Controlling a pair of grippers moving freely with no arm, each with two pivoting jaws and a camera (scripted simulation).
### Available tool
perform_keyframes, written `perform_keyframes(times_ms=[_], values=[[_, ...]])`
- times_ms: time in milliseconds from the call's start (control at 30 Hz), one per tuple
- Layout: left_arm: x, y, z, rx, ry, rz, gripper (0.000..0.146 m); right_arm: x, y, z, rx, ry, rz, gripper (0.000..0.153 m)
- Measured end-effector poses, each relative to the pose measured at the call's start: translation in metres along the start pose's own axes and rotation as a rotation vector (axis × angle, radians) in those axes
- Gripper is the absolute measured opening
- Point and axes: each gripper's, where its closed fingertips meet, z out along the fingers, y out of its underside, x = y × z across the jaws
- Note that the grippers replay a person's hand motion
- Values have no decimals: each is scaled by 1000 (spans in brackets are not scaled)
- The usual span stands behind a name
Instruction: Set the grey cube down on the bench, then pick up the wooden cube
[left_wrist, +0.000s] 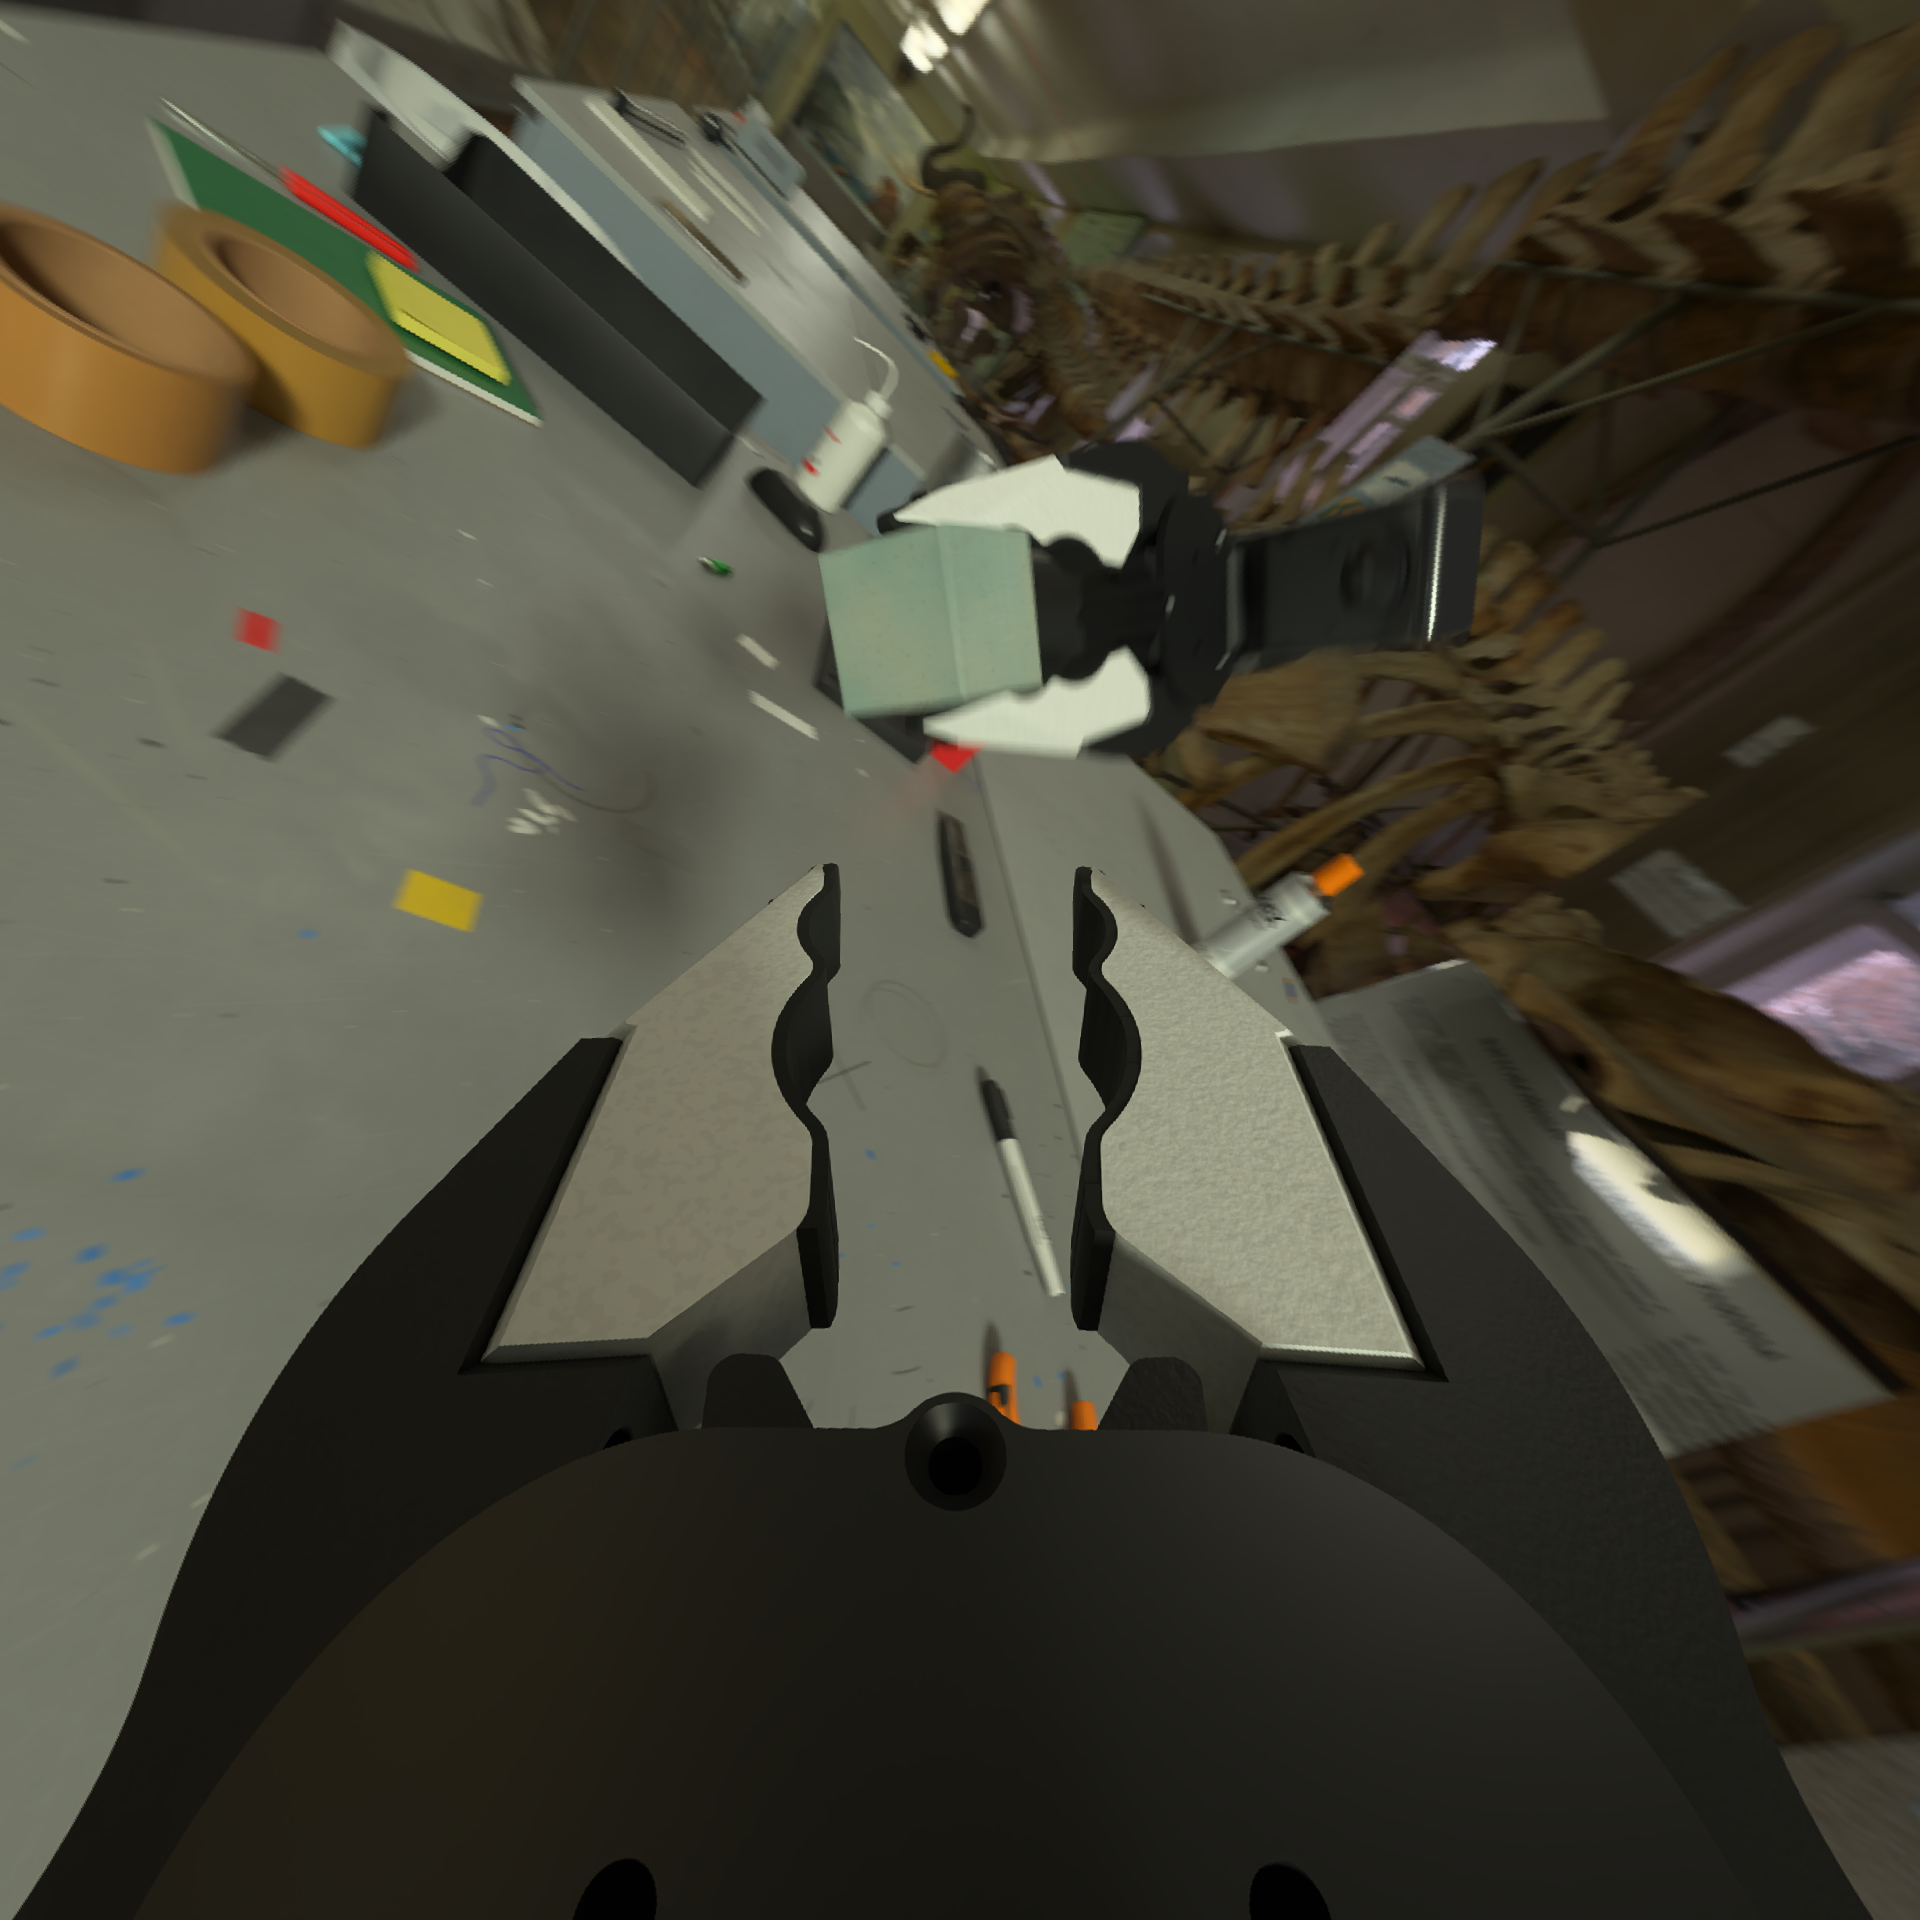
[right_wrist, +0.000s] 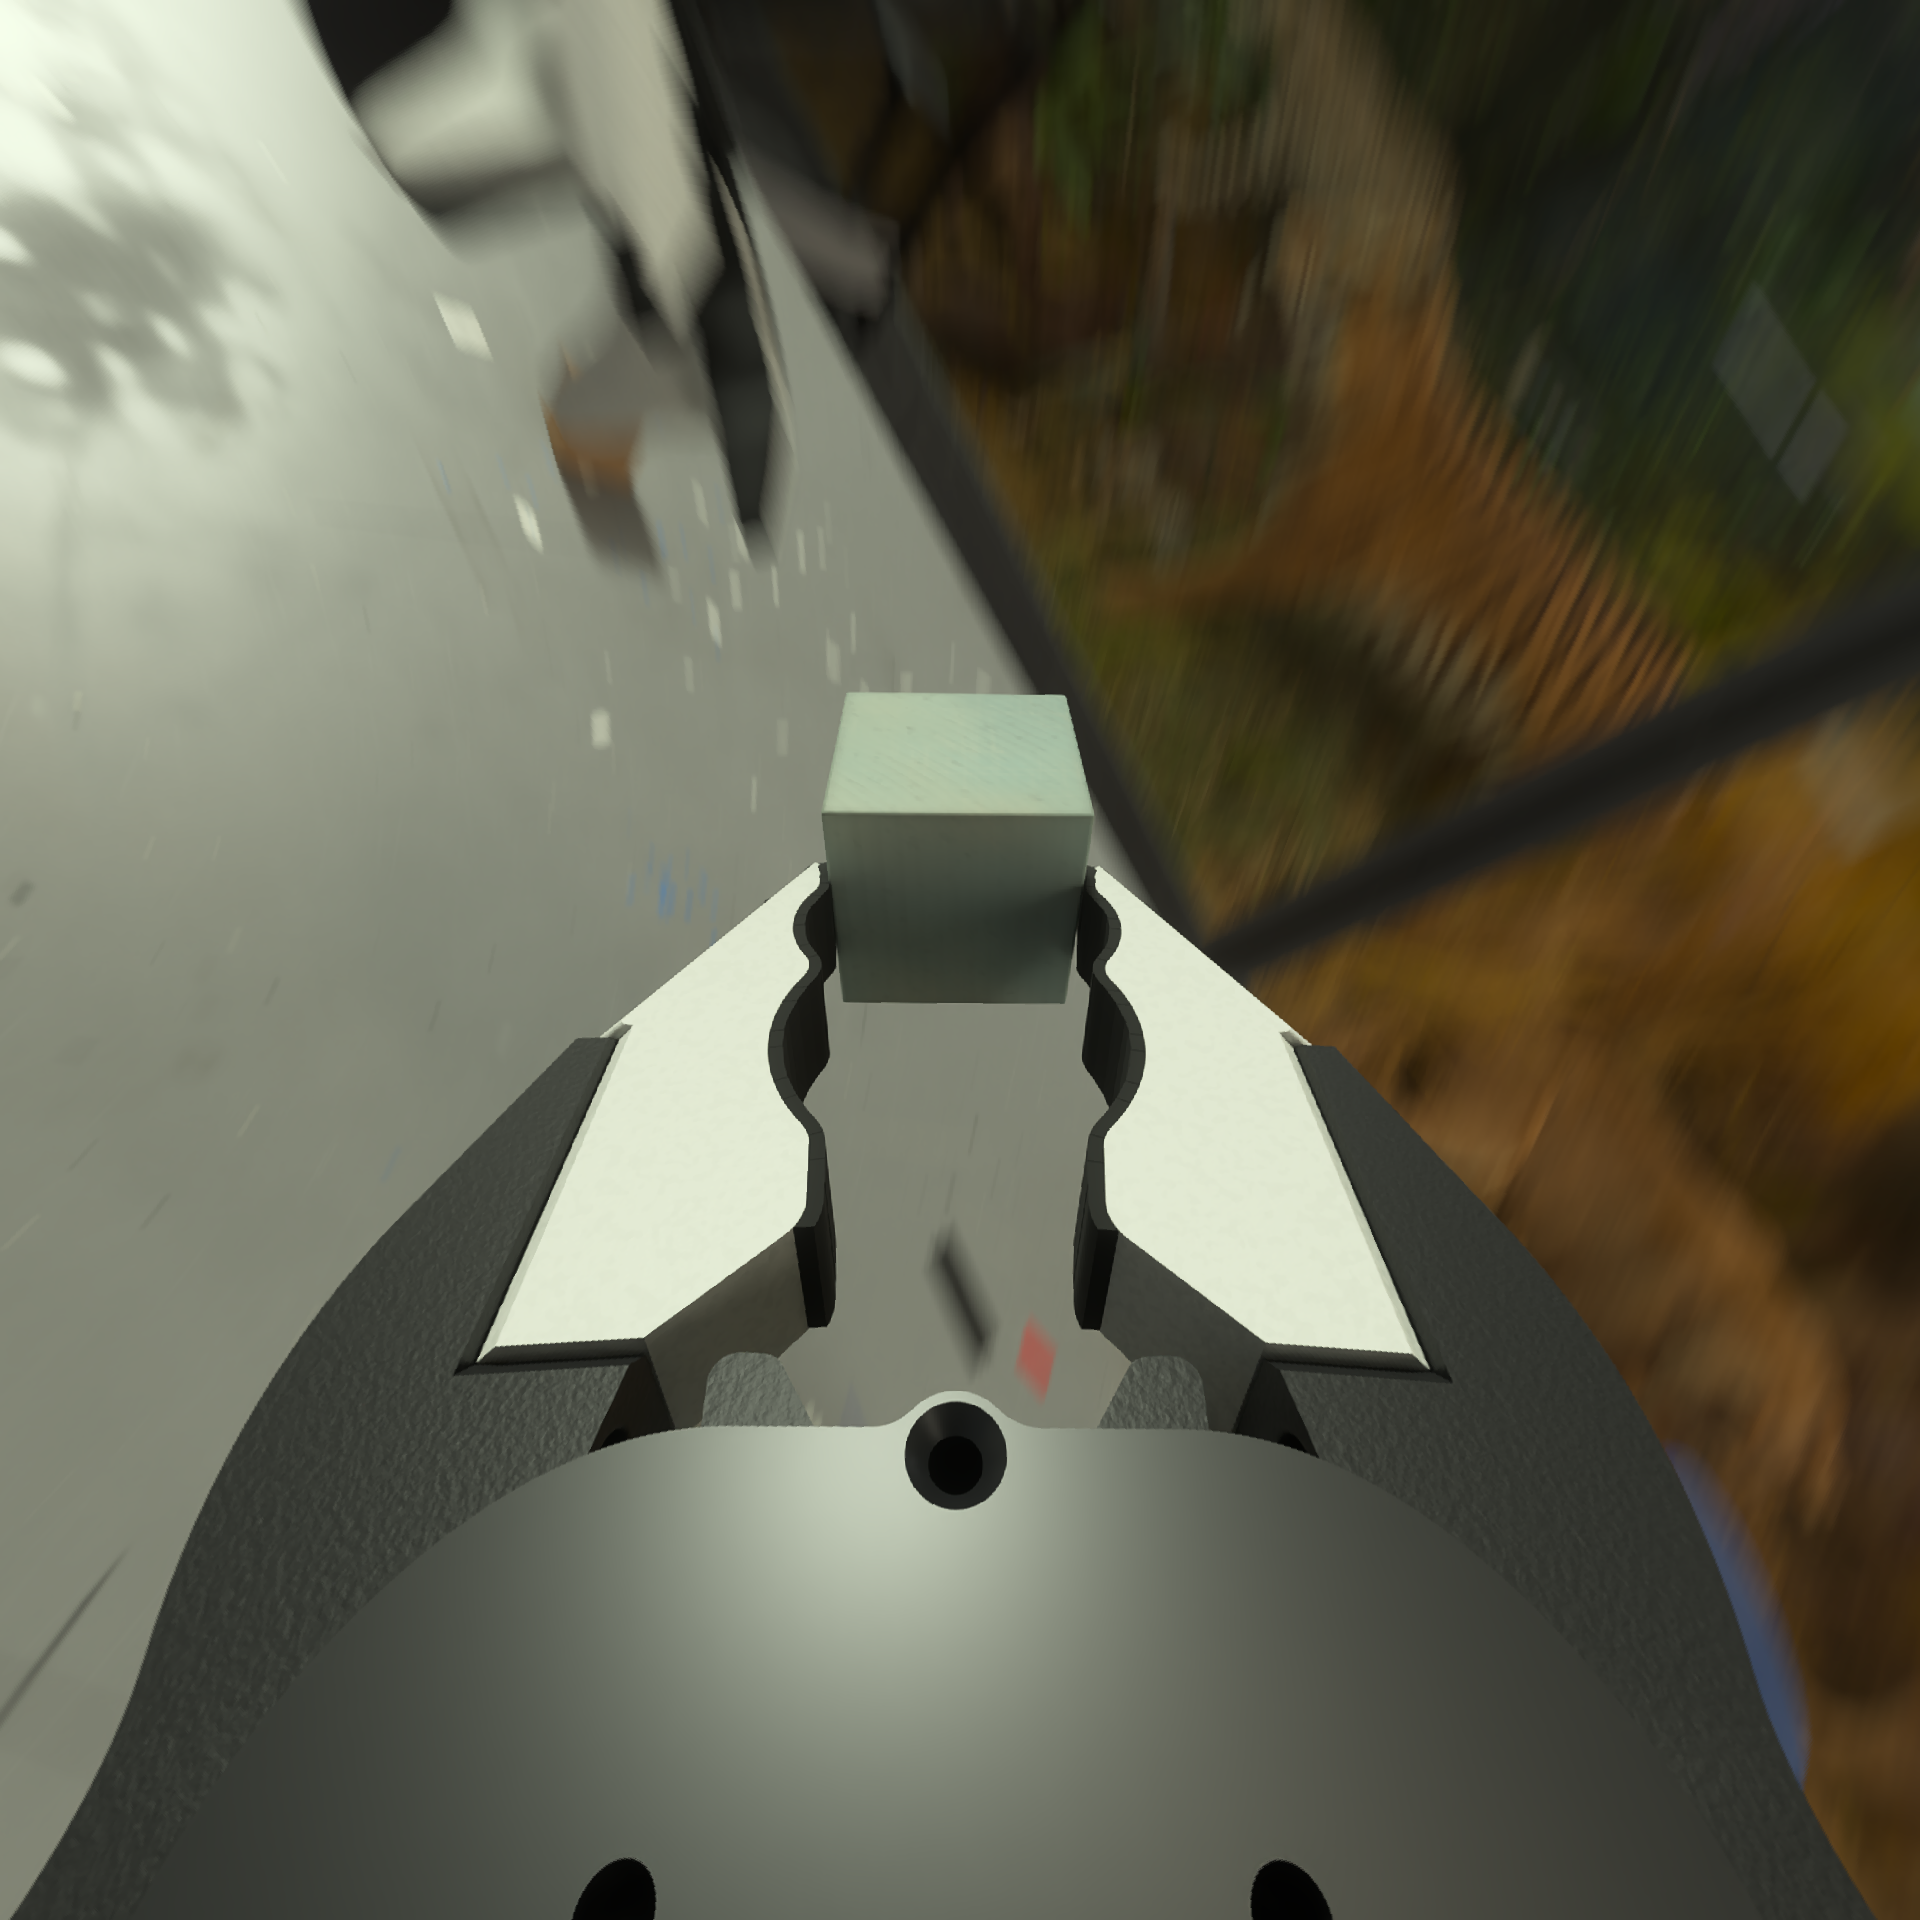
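Fingertips of the right gripper (right_wrist: 954, 899) pinch the grey cube (right_wrist: 956, 847) from both sides, only the very tips bearing on its side faces, so the cube juts out past them. Seen from the left wrist view, this same right gripper (left_wrist: 961, 623) hangs above the table (left_wrist: 312, 831) with the grey cube (left_wrist: 930, 623) clear of the surface, near the table's far right edge. The left gripper (left_wrist: 954, 899) holds nothing; its fingers stand apart with a bare gap between them, pointing along the table toward the other gripper.

Just under the left gripper lies a black-capped marker (left_wrist: 1023, 1184), and nearer its base a pair of orange-tipped pens (left_wrist: 1039, 1392) peeks out. Beyond its tips sits a dark slim bar (left_wrist: 961, 873), and to the right a silver tube with an orange cap (left_wrist: 1283, 914) lies at the table's edge. Small coloured patches dot the table: a yellow one (left_wrist: 438, 899), a red one (left_wrist: 257, 629), a dark grey one (left_wrist: 272, 713). Far off on the left stand two brown tape rolls (left_wrist: 187, 332) beside a green mat (left_wrist: 343, 260), and farther back a white squeeze bottle (left_wrist: 847, 442).

In the right wrist view a blurred brownish block (right_wrist: 597, 447) shows far ahead on the table (right_wrist: 260, 831); I cannot tell whether it is the wooden cube.
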Motion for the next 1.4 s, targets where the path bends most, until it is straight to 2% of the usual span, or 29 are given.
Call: perform_keyframes(times_ms=[67,133,233,300,400,633,933,1233,1400], values=[[0,-5,-12,20,-65,48,45,24,56,-38,-284,-64,261,46],[4,-8,-19,22,-90,72,44,36,128,-79,-528,-78,620,46],[6,-6,-20,1,-95,72,43,28,235,-119,-855,-77,997,46],[6,-4,-18,-7,-88,61,42,12,282,-129,-1004,-125,1140,46],[6,0,-14,-26,-84,47,40,-2,322,-133,-1155,-130,1208,46],[7,5,-8,-59,-91,57,39,-15,350,-139,-1322,-110,1220,46],[13,6,-7,-58,-87,71,37,-24,361,-146,-1450,-125,1192,46],[16,7,-4,-63,-73,75,35,-27,365,-146,-1468,-153,1176,46],[23,2,-9,-49,-61,89,34,-19,364,-151,-1508,-104,1116,46]])
